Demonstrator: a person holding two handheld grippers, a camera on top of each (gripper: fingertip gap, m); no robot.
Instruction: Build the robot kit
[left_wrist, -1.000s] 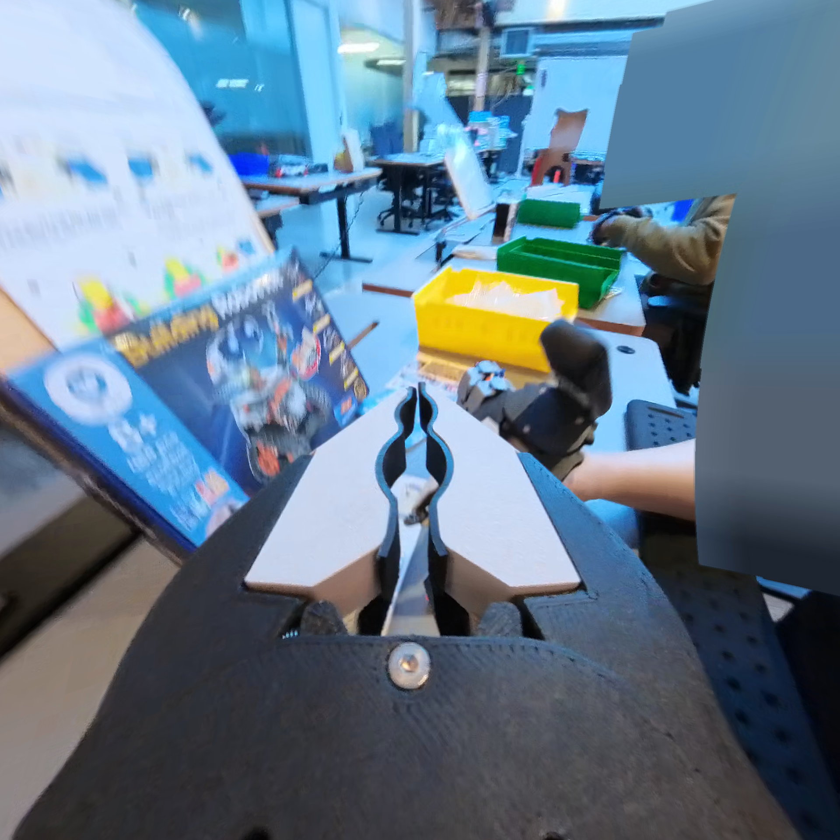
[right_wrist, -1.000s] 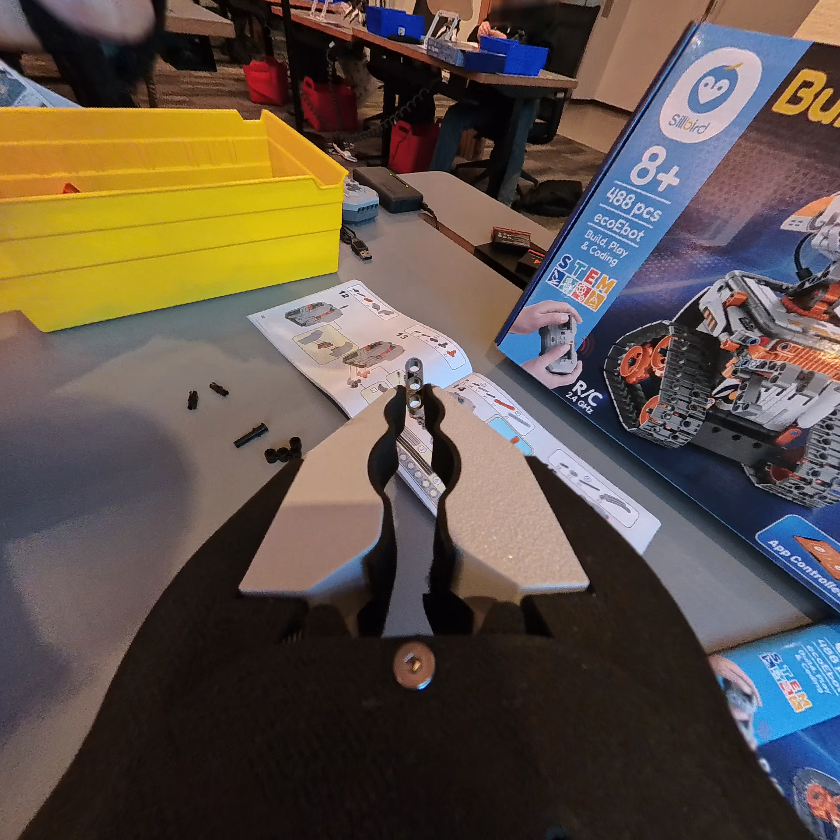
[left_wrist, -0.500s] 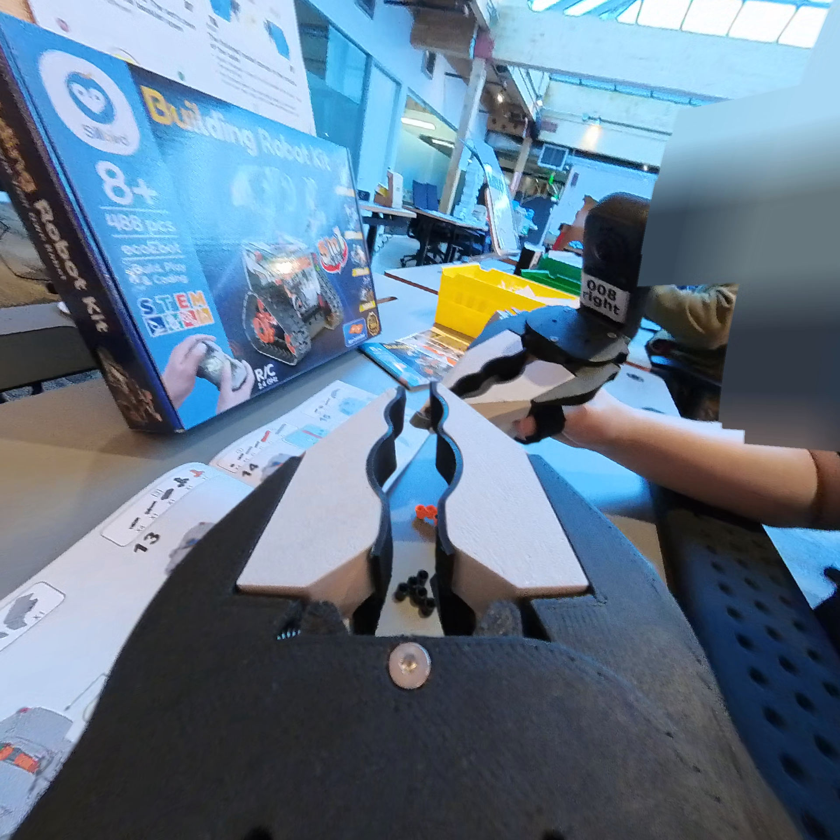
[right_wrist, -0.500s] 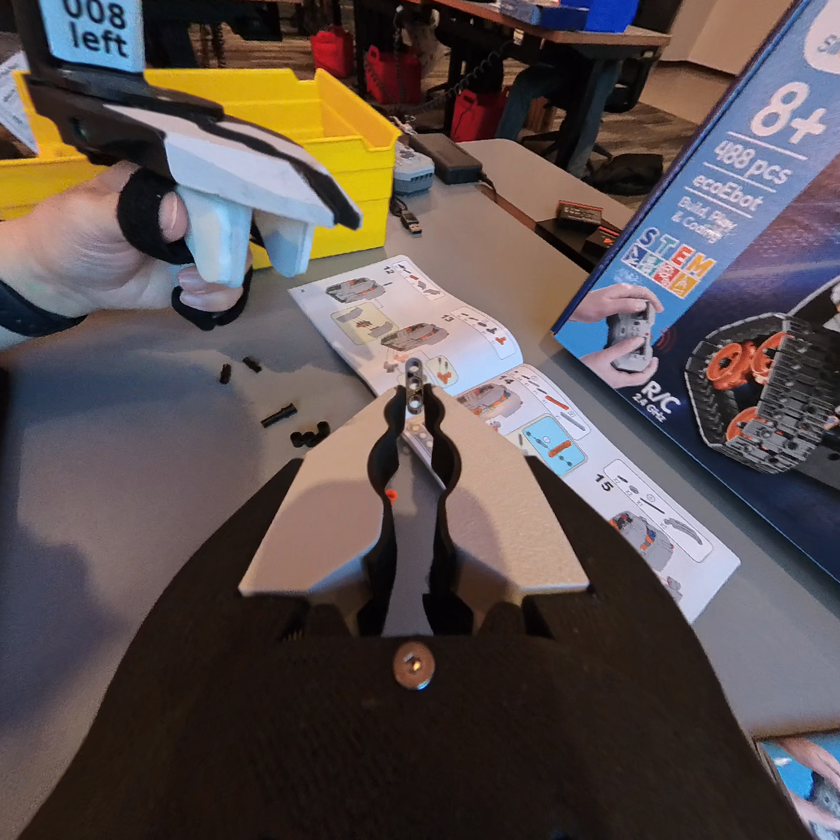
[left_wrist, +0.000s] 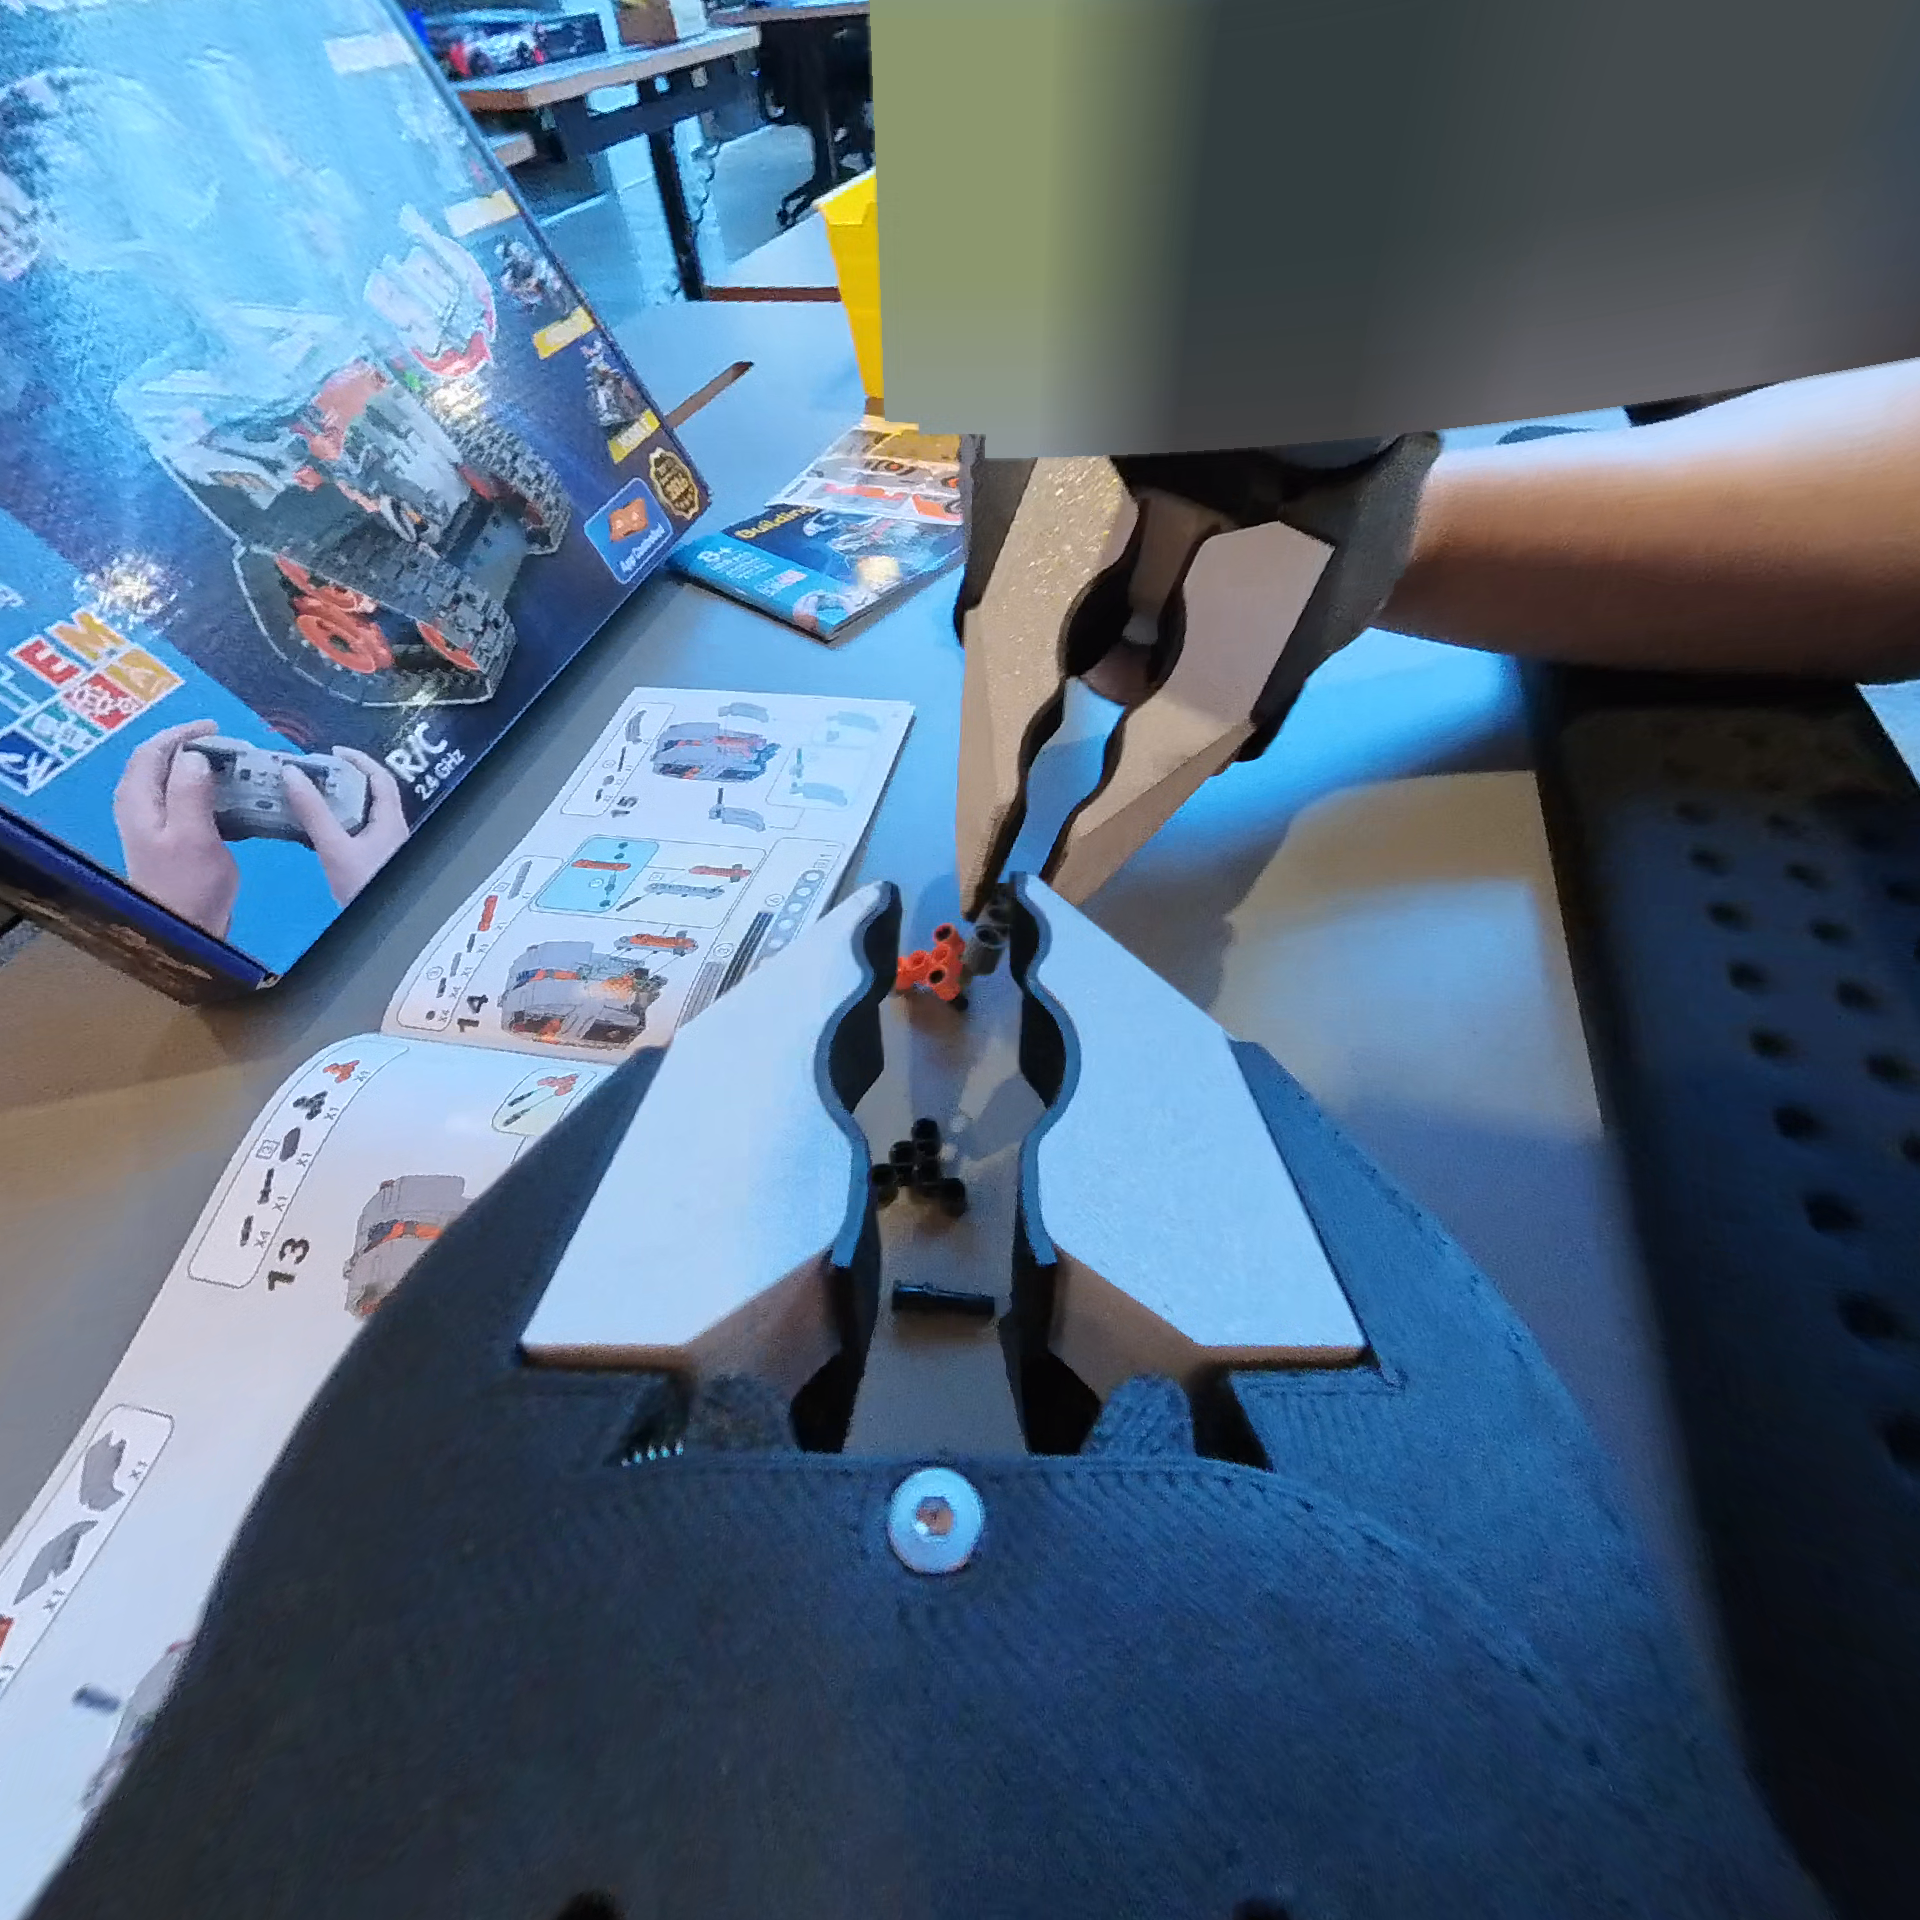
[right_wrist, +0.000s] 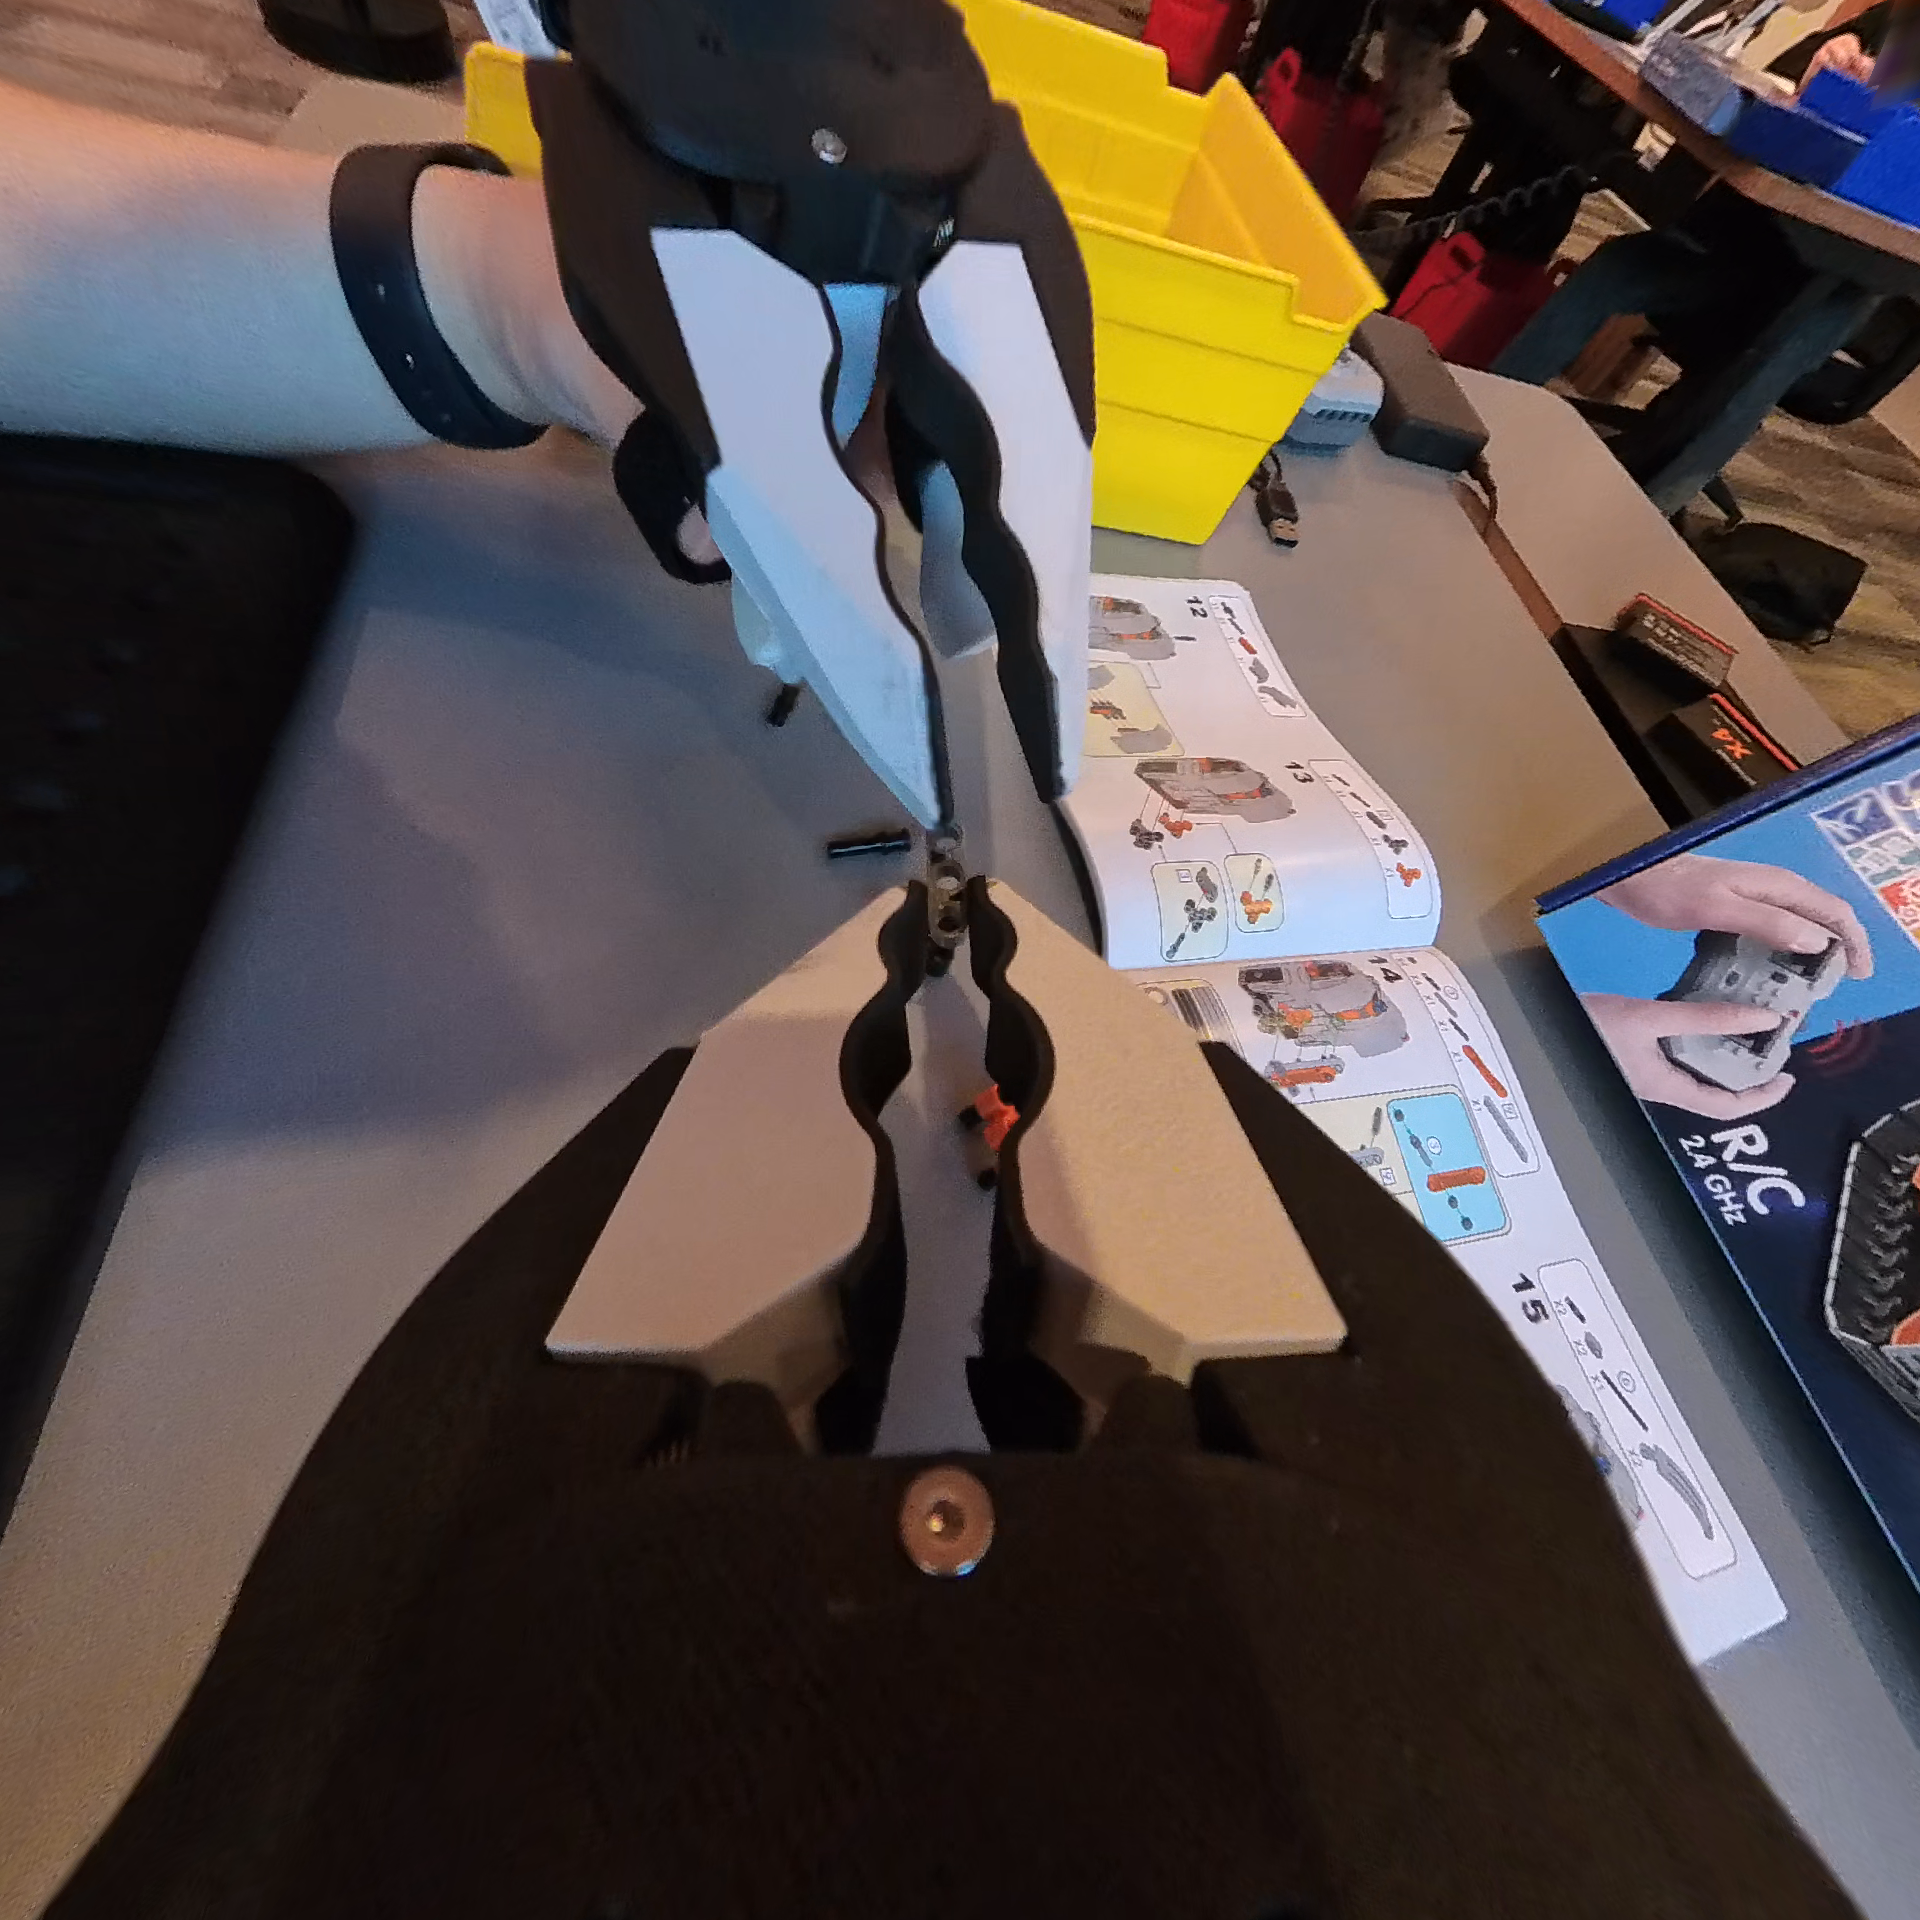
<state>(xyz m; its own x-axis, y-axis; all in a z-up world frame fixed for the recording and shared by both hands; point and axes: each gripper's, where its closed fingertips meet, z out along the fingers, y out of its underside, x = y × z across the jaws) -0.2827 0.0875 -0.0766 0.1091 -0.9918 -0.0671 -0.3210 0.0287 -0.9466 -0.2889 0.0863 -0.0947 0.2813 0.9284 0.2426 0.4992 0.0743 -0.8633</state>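
R gripper (right_wrist: 943, 902) was clamped on a small grey plastic beam w/ holes (right_wrist: 944, 906), held just above the grey tabletop (right_wrist: 520, 935). L gripper (left_wrist: 956, 902) stood parted, its tips right by that beam, w/ a small orange plastic connector piece (left_wrist: 932, 964) between its fingers on the table. Black pins (left_wrist: 914, 1169) lay nearer its base. Open white instruction booklet (right_wrist: 1288, 852) lay beside them, the blue cardboard robot-kit box (left_wrist: 260, 468) beyond it. Yellow plastic bin (right_wrist: 1174, 281) sat behind L gripper.
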